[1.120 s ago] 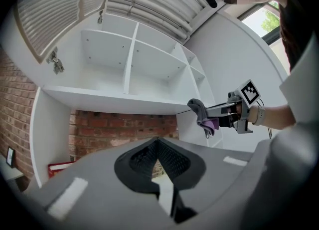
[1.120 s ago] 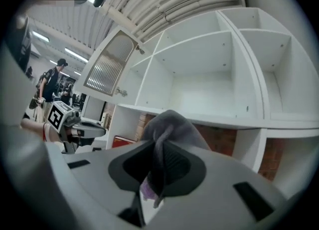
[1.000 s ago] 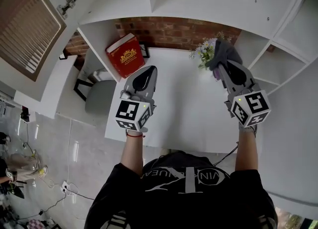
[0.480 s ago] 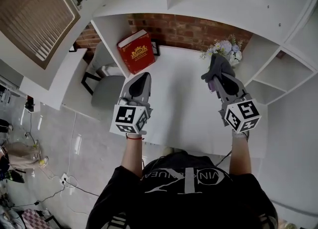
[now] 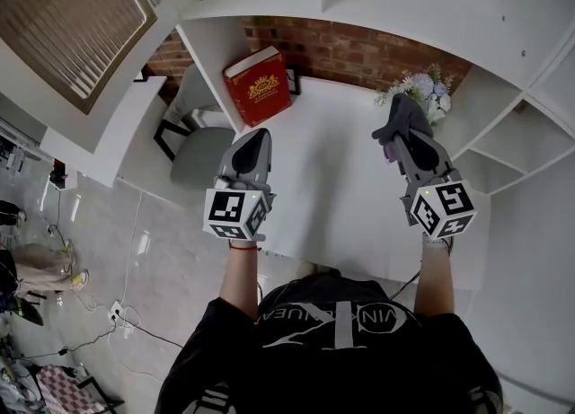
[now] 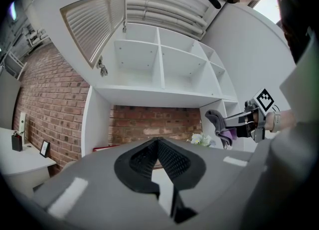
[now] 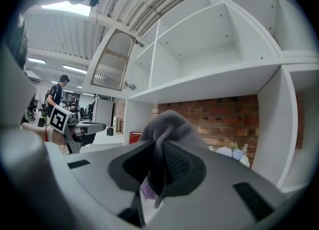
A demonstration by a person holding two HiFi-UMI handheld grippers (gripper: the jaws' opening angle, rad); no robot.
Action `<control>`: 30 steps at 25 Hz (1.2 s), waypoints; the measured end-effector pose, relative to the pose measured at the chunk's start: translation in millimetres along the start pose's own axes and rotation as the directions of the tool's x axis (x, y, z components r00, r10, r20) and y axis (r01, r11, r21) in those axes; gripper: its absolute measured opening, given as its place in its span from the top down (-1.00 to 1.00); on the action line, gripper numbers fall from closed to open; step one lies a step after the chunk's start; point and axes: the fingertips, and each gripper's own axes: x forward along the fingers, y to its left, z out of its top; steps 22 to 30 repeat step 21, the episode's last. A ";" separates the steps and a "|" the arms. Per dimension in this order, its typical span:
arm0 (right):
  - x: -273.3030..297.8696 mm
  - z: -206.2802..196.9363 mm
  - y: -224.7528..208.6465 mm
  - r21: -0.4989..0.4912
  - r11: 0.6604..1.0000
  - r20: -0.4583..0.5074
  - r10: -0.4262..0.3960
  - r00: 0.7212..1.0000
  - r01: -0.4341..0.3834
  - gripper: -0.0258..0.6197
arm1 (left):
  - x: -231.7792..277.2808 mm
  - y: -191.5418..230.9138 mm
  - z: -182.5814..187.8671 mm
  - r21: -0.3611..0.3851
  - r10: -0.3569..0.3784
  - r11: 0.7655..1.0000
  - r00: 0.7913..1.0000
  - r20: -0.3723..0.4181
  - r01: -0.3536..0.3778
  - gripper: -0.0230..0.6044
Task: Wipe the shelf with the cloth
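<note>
Clamping a bunched grey cloth with a purple scrap showing under it, the right gripper has its pads pressed onto the fabric, so the wad sticks out past the tips where it can meet a surface first. It hangs over the right part of the flat white shelf board, near the back right corner and just in front of a small bunch of pale flowers. In the left gripper view the cloth appears clear of the board, so I judge the wiping not yet begun. The left gripper is clenched on nothing, tips together, and hovers over the board's left front part (probably parked there to stay out of the cloth's path, or ready to shift things aside). A red hardback book with a gold emblem stands at the back left corner beside the white side panel, and the flowers fill the opposite corner. That leaves the middle of the board open for broad strokes, though both would need moving or skirting for a full wipe. The book's gold lettering is too small to read. The white print across the person's black shirt is upside down and only partly legible. The cubes on the grippers carry black-and-white square markers, not words.
</note>
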 end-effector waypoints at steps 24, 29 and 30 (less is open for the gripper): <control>1.3 7.2 4.1 0.013 1.000 0.038 0.015 0.999 -0.015 0.74 | 0.6 7.0 16.4 0.005 0.015 1.000 0.999 0.046 -0.015 0.89; 1.3 7.2 4.1 0.013 1.000 0.038 0.015 0.999 -0.015 0.74 | 0.6 7.0 16.4 0.005 0.015 1.000 0.999 0.046 -0.015 0.89; 1.3 7.2 4.1 0.013 1.000 0.038 0.015 0.999 -0.015 0.74 | 0.6 7.0 16.4 0.005 0.015 1.000 0.999 0.046 -0.015 0.89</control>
